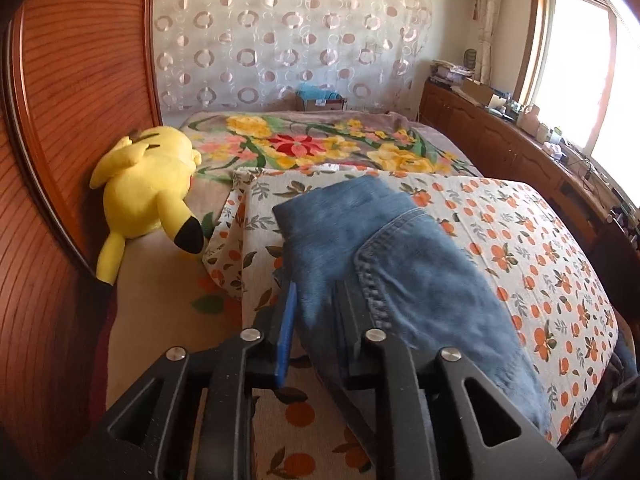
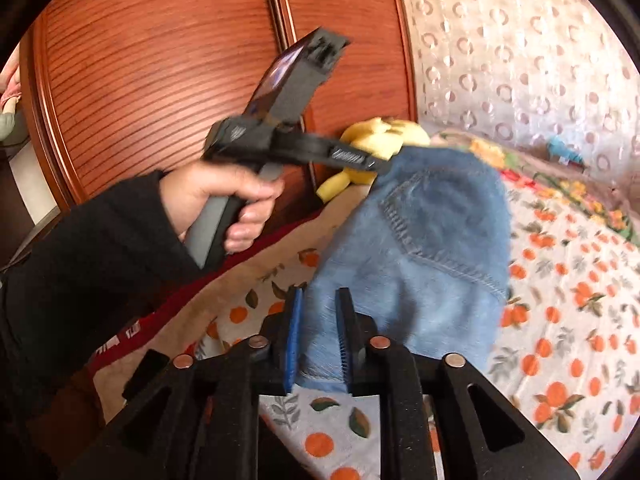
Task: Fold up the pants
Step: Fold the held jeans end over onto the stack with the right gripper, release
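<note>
Blue denim pants [image 1: 400, 264] lie folded on the orange-print sheet [image 1: 540, 248], back pocket seam up. My left gripper [image 1: 316, 292] is shut on the pants' near left edge, denim filling the gap between its fingers. My right gripper [image 2: 320, 300] is shut on the near edge of the pants [image 2: 432, 232], denim between its blue-padded fingers. In the right wrist view the left gripper [image 2: 380, 164] is held in a hand at the pants' far left corner. The cloth looks lifted and blurred there.
A yellow plush toy [image 1: 148, 192] lies at the bed's left, against the red-brown wooden wardrobe [image 1: 72, 100]. A floral blanket [image 1: 320, 144] covers the far bed. A cluttered wooden cabinet [image 1: 520, 144] runs along the right under the window.
</note>
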The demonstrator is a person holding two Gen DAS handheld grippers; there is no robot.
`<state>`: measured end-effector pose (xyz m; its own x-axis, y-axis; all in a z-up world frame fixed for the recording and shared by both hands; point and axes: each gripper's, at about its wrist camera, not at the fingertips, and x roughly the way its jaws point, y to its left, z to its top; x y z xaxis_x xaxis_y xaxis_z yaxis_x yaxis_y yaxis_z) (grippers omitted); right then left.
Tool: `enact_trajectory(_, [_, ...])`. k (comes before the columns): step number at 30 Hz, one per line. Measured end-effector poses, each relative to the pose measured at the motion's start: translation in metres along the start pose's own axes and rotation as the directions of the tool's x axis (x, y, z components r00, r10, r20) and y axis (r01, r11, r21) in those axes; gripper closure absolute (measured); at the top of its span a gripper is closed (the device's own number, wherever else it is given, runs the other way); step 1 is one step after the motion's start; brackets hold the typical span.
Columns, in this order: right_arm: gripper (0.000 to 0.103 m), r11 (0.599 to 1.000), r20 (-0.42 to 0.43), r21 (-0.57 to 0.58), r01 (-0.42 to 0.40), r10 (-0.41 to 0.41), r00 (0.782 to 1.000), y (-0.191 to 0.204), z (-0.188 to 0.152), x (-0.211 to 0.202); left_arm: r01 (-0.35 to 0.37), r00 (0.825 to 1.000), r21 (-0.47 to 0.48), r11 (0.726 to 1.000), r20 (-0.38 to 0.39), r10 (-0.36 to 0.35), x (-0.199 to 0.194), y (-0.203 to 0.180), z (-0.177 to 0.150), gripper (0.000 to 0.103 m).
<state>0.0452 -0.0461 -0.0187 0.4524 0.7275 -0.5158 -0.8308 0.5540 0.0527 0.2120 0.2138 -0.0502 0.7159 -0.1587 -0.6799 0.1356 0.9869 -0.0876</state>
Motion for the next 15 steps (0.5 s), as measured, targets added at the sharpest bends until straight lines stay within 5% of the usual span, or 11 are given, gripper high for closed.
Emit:
enact_trajectory(4, [0.077,0.997,0.004,0.035,0.068,-0.068,0.998,-0.017,-0.008,-0.003,0.025,0.998,0.026,0.999,0.056,-0.026,-0.027,-0.012,-0.008,0.052])
enact_trajectory(15, [0.072,0.992,-0.102,0.083,0.097,-0.088,0.991,-0.027,-0.027,0.04,0.079,0.993,0.035,0.996,0.086,-0.082,-0.049,-0.055,-0.058,0.05])
